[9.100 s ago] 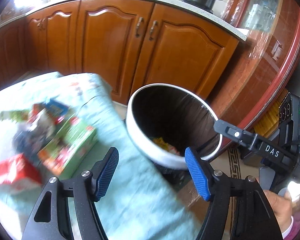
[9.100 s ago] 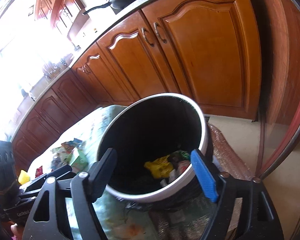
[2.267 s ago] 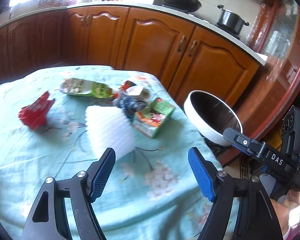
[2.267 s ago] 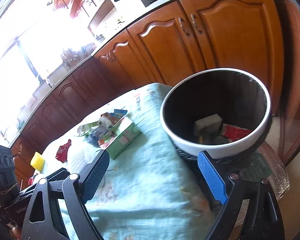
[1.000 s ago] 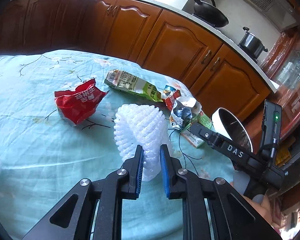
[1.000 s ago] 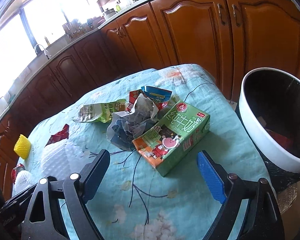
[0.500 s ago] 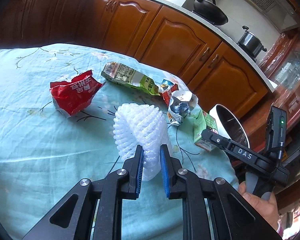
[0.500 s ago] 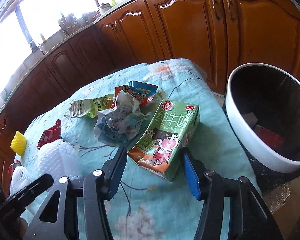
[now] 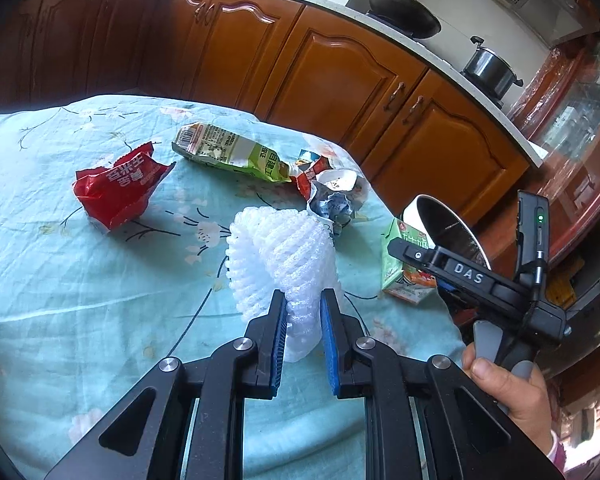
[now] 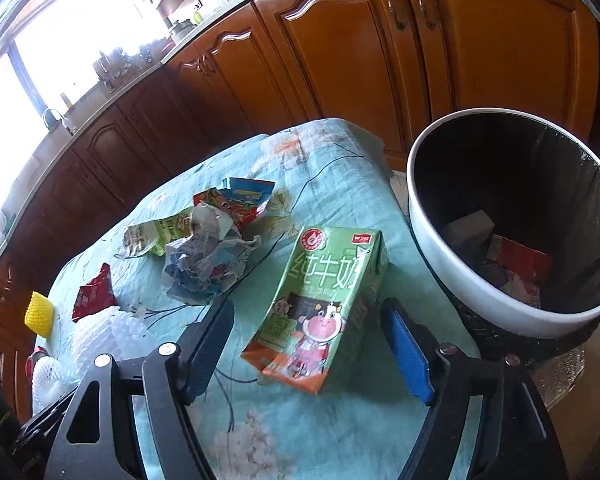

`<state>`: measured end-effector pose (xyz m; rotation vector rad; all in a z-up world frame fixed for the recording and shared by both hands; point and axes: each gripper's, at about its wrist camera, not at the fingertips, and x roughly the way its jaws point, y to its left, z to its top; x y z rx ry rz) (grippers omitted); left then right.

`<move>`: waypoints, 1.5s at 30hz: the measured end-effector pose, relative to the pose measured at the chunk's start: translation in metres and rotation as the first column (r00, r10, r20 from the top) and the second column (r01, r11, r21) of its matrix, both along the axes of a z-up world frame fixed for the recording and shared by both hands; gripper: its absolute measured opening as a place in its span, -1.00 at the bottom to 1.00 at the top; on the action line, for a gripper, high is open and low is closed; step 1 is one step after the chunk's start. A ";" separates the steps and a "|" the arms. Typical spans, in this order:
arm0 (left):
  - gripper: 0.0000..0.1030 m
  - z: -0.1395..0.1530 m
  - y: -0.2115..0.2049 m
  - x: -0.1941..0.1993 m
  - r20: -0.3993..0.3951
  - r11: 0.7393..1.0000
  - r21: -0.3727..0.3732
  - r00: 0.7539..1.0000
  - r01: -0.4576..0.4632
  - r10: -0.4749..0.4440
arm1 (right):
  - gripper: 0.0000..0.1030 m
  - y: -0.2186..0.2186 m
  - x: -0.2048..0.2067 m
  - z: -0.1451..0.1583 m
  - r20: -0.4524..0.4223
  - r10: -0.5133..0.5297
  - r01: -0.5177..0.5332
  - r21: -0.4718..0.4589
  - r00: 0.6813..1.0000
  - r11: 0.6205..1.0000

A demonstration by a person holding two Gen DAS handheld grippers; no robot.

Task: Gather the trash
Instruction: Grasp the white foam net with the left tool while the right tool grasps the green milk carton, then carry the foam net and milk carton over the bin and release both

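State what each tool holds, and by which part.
The left tool pinches the white foam net by its near lower end. The right tool holds nothing: its jaws are opening around the milk carton, pads clear.

Green carton (image 10: pixel 324 300), red wrapper (image 9: pixel 118 186), white-rimmed bin (image 10: pixel 452 264)
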<state>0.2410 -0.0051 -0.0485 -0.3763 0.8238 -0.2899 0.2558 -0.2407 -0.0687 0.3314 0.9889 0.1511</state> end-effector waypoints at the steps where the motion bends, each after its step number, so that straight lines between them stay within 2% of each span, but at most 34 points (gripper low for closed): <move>1: -0.70 0.001 -0.001 0.000 0.001 1.000 0.003 1.000 0.002 -0.002 | 0.15 -0.001 0.002 -0.003 -0.005 0.000 0.000 -0.006 1.000 1.000; 2: -0.70 0.002 -0.003 -0.001 0.004 1.000 0.006 1.000 0.005 -0.005 | 0.05 -0.002 0.002 -0.007 -0.012 0.002 -0.002 0.002 1.000 1.000; 5: -0.70 0.005 -0.011 -0.001 0.009 1.000 0.010 1.000 0.021 -0.021 | -0.08 -0.005 -0.007 -0.002 0.017 0.026 -0.026 0.001 1.000 1.000; 11: -0.70 0.010 -0.038 0.005 0.018 0.996 0.017 0.996 0.083 -0.083 | -0.11 -0.023 -0.034 0.017 0.074 0.050 -0.054 0.045 0.996 0.998; 21: -0.70 0.020 -0.097 0.020 0.035 0.978 0.040 0.978 0.203 -0.205 | -0.12 -0.090 -0.057 0.035 0.112 -0.047 0.037 0.087 0.993 0.995; 30: -0.70 0.027 -0.152 0.047 0.038 0.953 0.093 0.955 0.288 -0.293 | -0.13 -0.140 -0.053 0.036 0.124 -0.132 0.120 0.100 0.984 0.988; 45: -0.70 0.026 -0.224 0.115 0.008 0.914 0.177 0.928 0.365 -0.372 | -0.14 -0.175 -0.033 0.032 0.125 -0.167 0.155 0.100 0.978 0.983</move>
